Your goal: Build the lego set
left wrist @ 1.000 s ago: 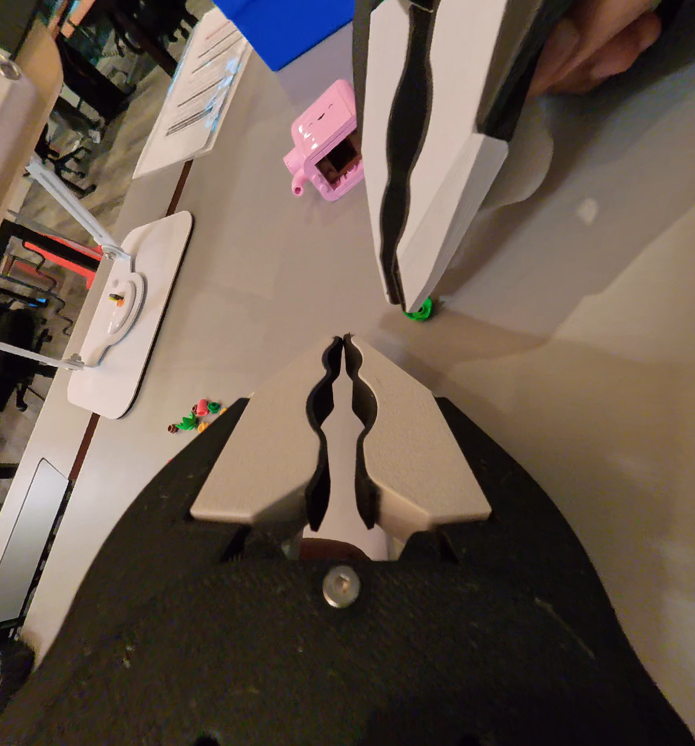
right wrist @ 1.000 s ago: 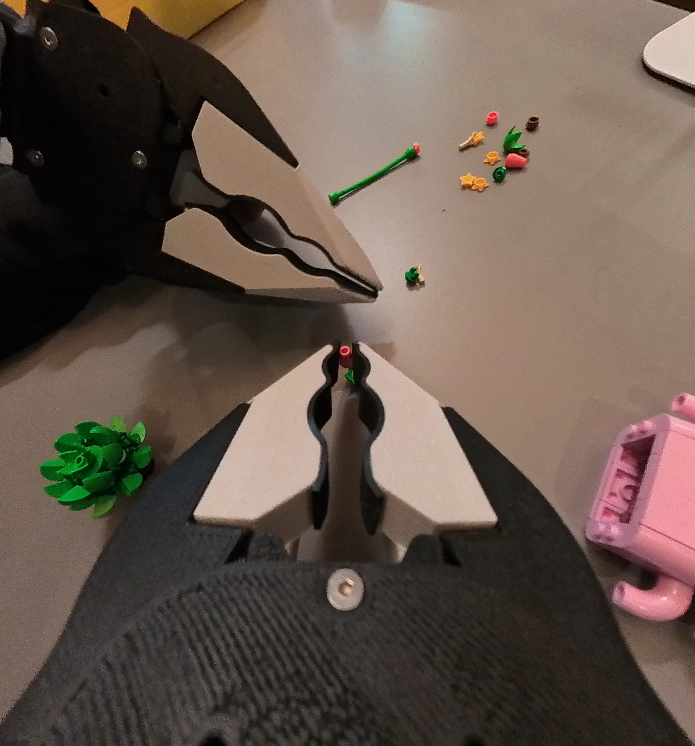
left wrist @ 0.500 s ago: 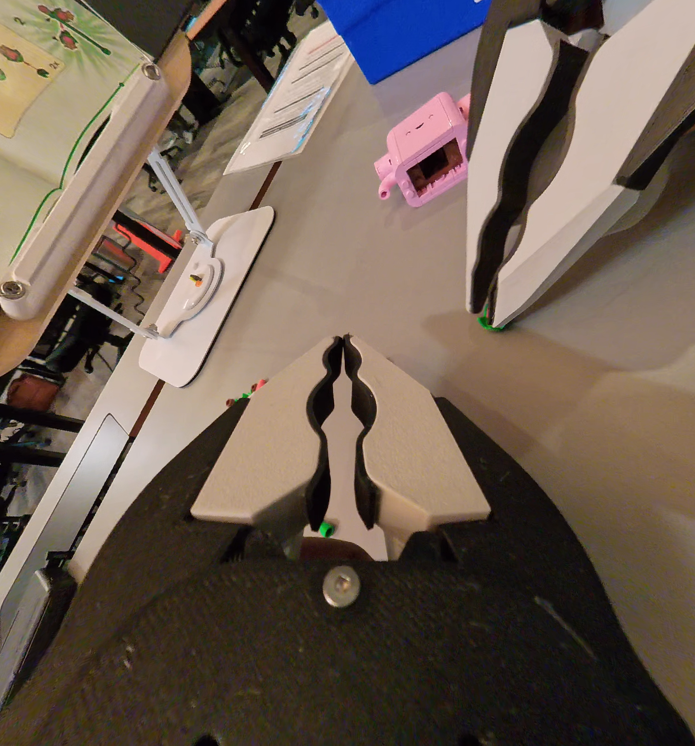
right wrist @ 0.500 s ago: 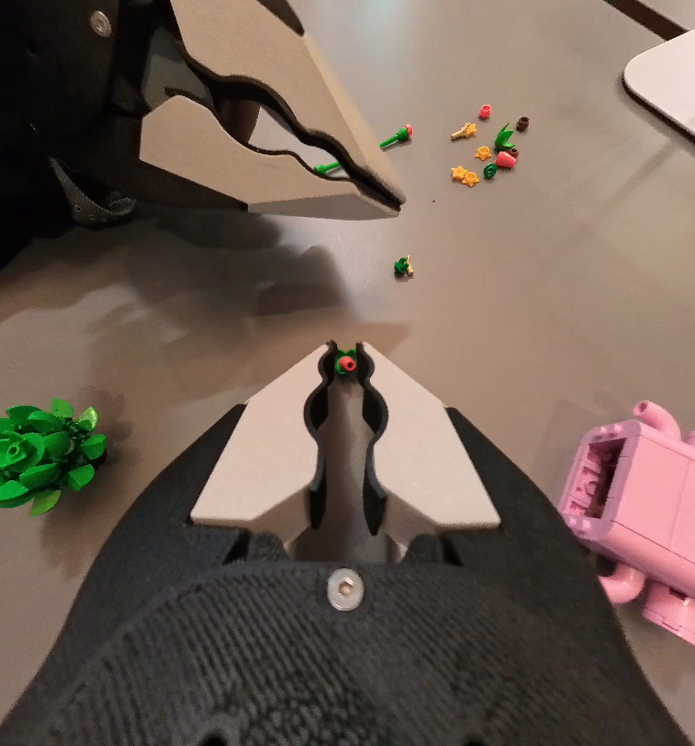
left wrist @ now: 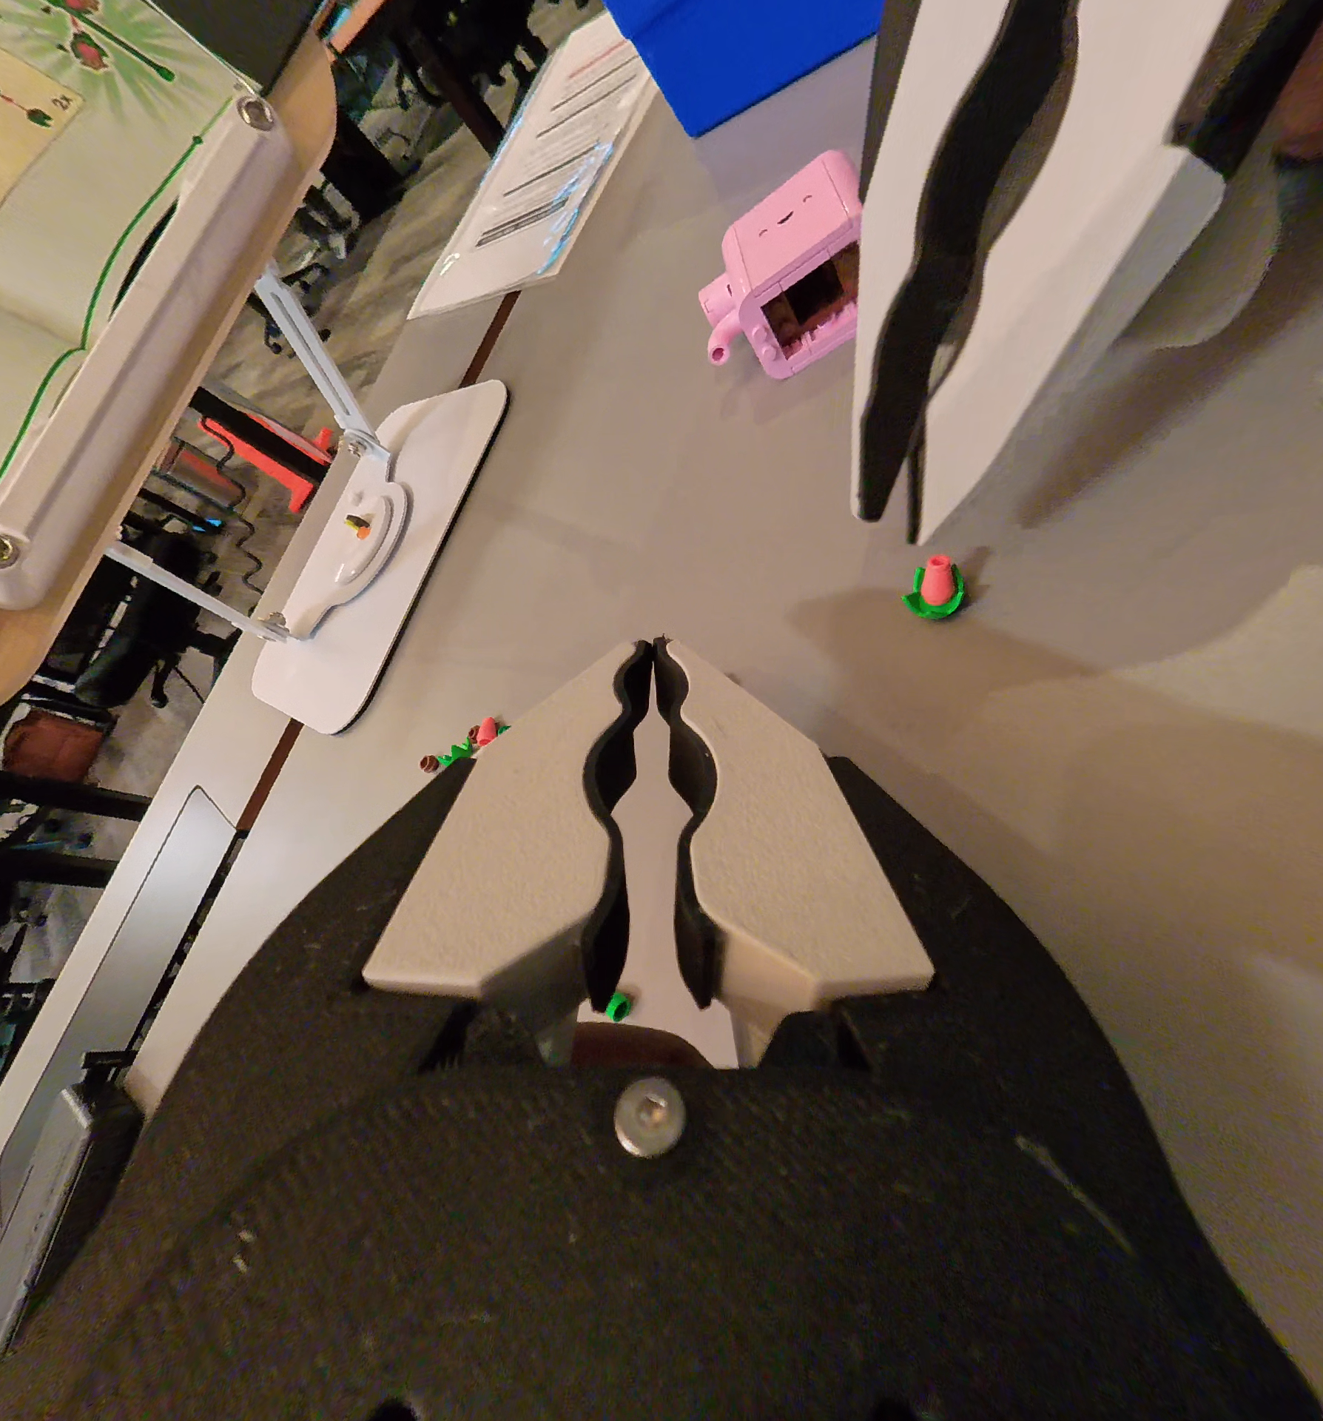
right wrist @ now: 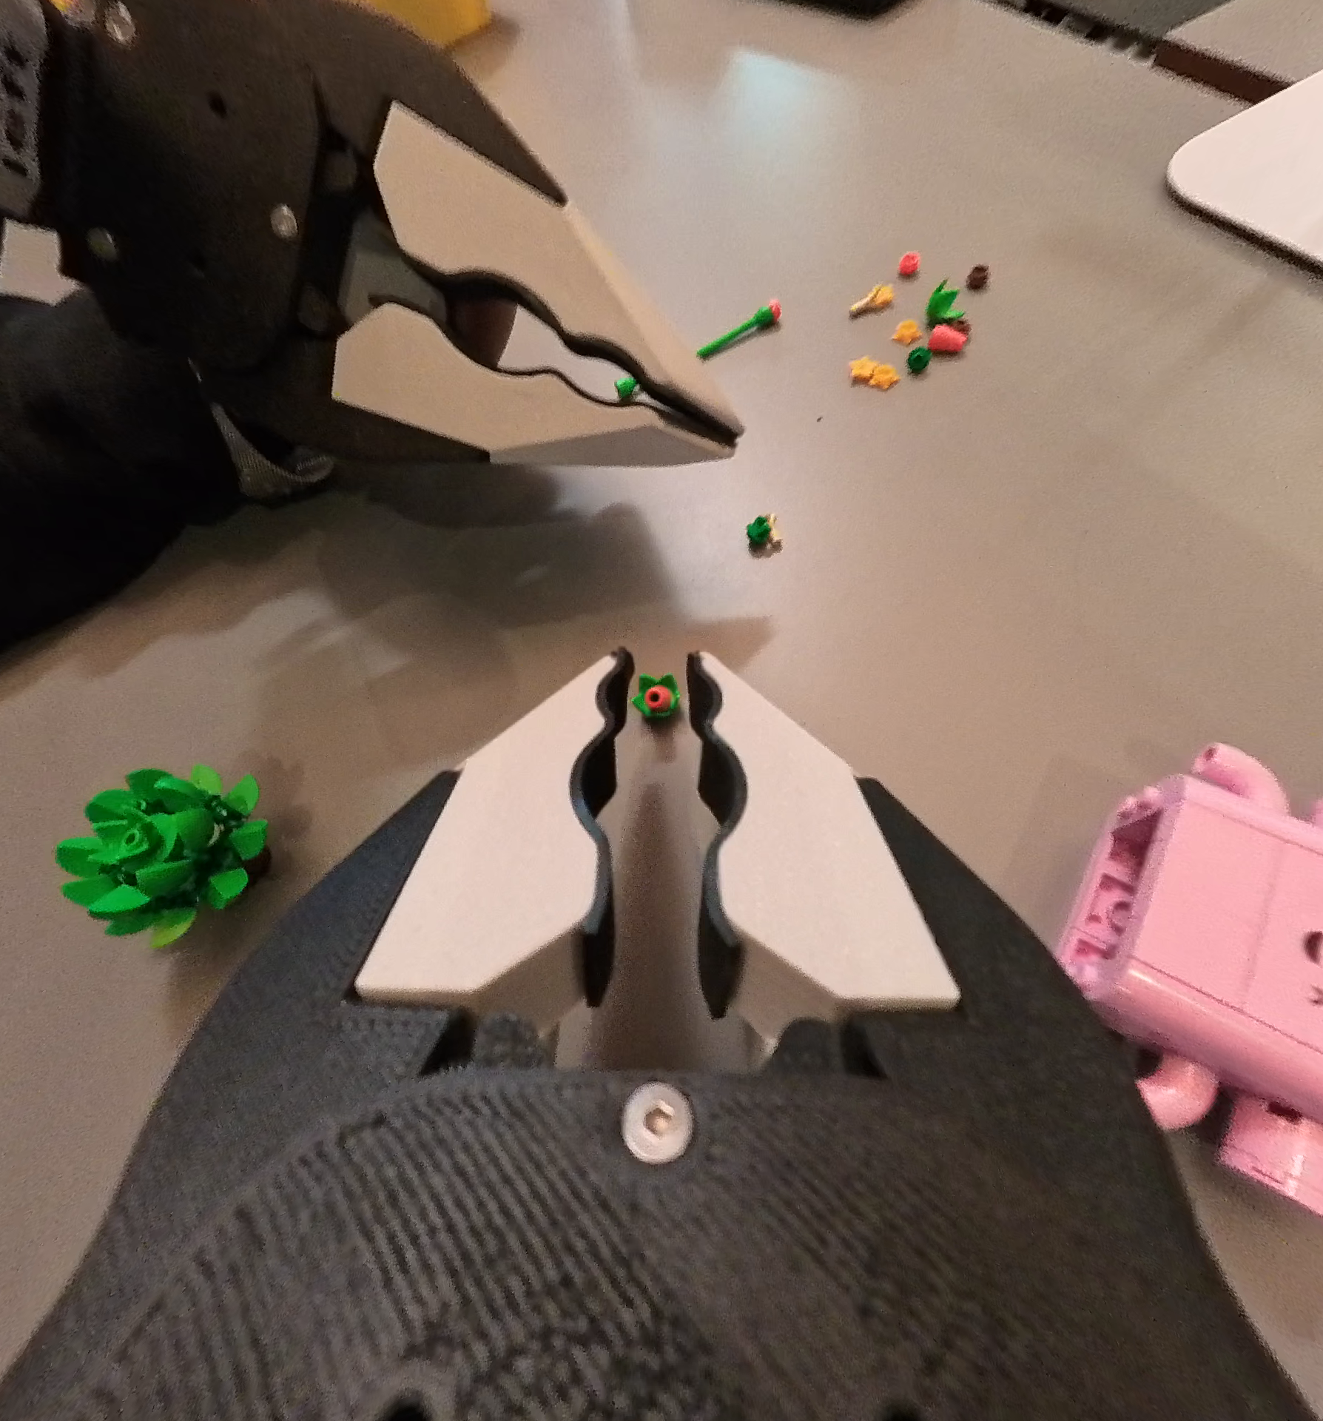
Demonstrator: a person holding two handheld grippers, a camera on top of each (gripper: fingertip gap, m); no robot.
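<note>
A small flower bud [right wrist: 654, 698], a pink cone on a green sepal, stands on the grey table. My right gripper [right wrist: 654, 665] is open by a narrow gap just above it and does not touch it. In the left wrist view the bud [left wrist: 935, 588] sits just below the right gripper [left wrist: 889, 523]. My left gripper [left wrist: 654, 642] is shut and empty, raised to the left of the bud; it also shows in the right wrist view [right wrist: 720, 442]. A green stem with a red tip [right wrist: 739, 331] lies behind it.
A green leafy plant build [right wrist: 162, 850] sits left, a pink block figure [right wrist: 1243, 946] right. Several loose small pieces [right wrist: 912, 331] lie farther off, with a green-and-tan piece [right wrist: 762, 532] nearer. A white stand base [left wrist: 382, 554], a paper sheet [left wrist: 543, 177] and a blue box [left wrist: 735, 54] lie beyond. My hands' fingertips stand some 6 cm from each other.
My right gripper has opened and lifted off the flower bud, which now stands free on the table. My left gripper stayed shut and drew back from it.
</note>
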